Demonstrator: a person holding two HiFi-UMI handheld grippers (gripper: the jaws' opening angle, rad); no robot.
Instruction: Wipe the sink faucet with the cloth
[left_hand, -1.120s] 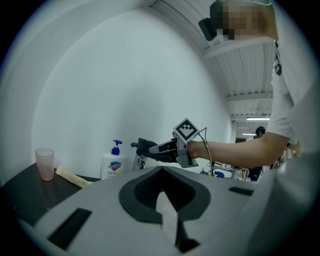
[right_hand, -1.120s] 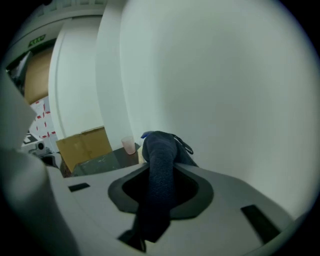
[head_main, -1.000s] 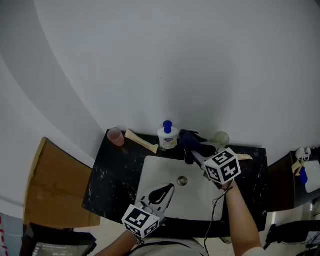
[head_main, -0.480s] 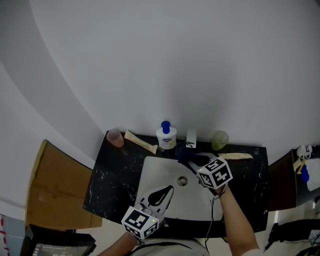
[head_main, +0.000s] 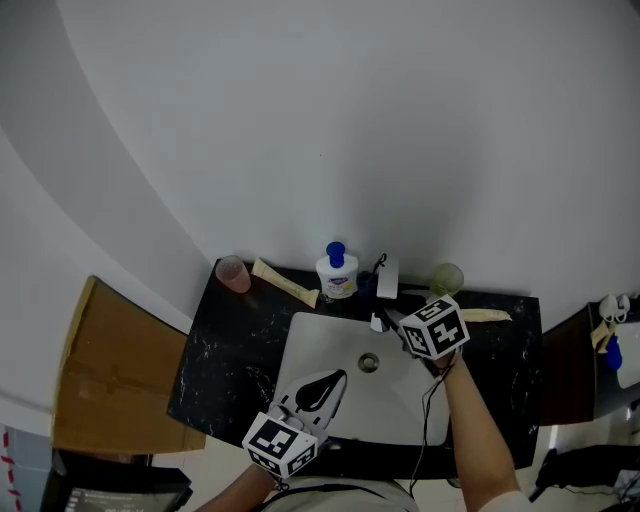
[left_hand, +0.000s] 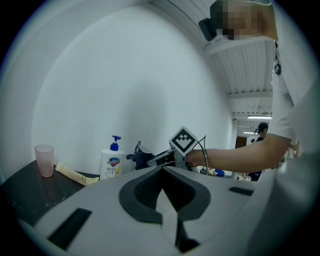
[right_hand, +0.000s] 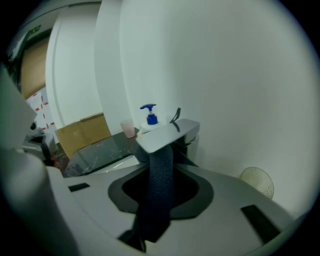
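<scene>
Surface (head_main: 225, 345) of black stone carries the white sink (head_main: 300, 345), with the faucet (head_main: 387, 276) at its back rim. Just in front of the faucet the right gripper (head_main: 388, 322) tilts downward, jaws clamped on the dark cloth (right_hand: 159, 180), which runs up under the flat spout, seemingly to rub it. Well in front of the faucet the left gripper (head_main: 325, 385) hovers with jaws together and empty, likely just keeping clear.

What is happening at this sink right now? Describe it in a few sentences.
A person holds a gripper in each hand over a white sink. The right gripper is clamped on a dark blue cloth, which runs up to the underside of the faucet spout. The left gripper hangs shut and empty near the sink's front edge.
</scene>
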